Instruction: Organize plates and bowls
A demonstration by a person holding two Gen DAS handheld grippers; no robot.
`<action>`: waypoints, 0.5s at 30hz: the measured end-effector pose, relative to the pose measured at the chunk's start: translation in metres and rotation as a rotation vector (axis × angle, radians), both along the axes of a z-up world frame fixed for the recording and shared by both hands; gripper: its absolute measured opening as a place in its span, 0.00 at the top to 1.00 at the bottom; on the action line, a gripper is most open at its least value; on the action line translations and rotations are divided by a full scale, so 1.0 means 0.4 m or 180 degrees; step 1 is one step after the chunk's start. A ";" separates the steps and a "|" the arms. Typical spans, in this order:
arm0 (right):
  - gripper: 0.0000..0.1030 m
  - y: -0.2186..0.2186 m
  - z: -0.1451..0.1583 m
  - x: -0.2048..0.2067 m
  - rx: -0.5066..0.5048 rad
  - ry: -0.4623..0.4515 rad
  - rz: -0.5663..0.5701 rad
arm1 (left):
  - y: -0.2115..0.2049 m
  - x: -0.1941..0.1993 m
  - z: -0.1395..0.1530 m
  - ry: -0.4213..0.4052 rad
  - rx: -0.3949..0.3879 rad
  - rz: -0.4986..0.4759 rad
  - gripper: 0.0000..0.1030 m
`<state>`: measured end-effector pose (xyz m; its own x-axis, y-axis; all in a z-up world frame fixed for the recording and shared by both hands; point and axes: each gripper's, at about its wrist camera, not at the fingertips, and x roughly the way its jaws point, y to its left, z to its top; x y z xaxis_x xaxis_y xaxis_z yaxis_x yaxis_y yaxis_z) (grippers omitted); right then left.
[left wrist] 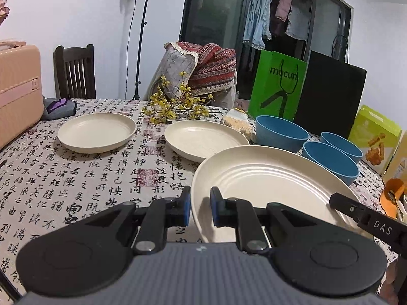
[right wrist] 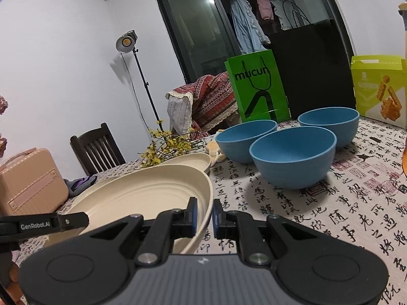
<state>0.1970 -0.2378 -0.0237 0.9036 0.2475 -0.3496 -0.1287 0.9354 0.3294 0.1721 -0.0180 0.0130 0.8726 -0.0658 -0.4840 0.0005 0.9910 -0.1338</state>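
Note:
A large cream plate (left wrist: 267, 185) is held between both grippers, lifted and tilted above the tablecloth. My left gripper (left wrist: 200, 207) is shut on its left rim. My right gripper (right wrist: 204, 216) is shut on its right rim (right wrist: 206, 190); its finger (left wrist: 356, 209) shows at the plate's right edge in the left wrist view. Two more cream plates lie on the table, one in the middle (left wrist: 203, 139) and one at far left (left wrist: 96, 131). Three blue bowls (right wrist: 292, 157) (right wrist: 245, 139) (right wrist: 330, 124) stand upright in a cluster to the right.
A green paper bag (left wrist: 276, 86) and a black bag (left wrist: 330, 94) stand behind the bowls. A yellow-flower branch (left wrist: 175, 104) lies at the table's back. A pink case (left wrist: 17, 89) sits far left, a snack box (right wrist: 379, 89) far right. A chair (left wrist: 75, 71) stands behind.

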 end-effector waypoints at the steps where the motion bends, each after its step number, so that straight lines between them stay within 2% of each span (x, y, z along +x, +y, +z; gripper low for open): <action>1: 0.89 -0.003 -0.003 -0.001 -0.0003 0.0004 -0.0005 | -0.004 0.000 -0.003 0.0006 0.0007 -0.0008 0.85; 15: 0.89 -0.057 -0.051 -0.009 -0.0009 0.0090 -0.0080 | -0.059 0.006 -0.047 0.0102 0.0106 -0.0157 0.85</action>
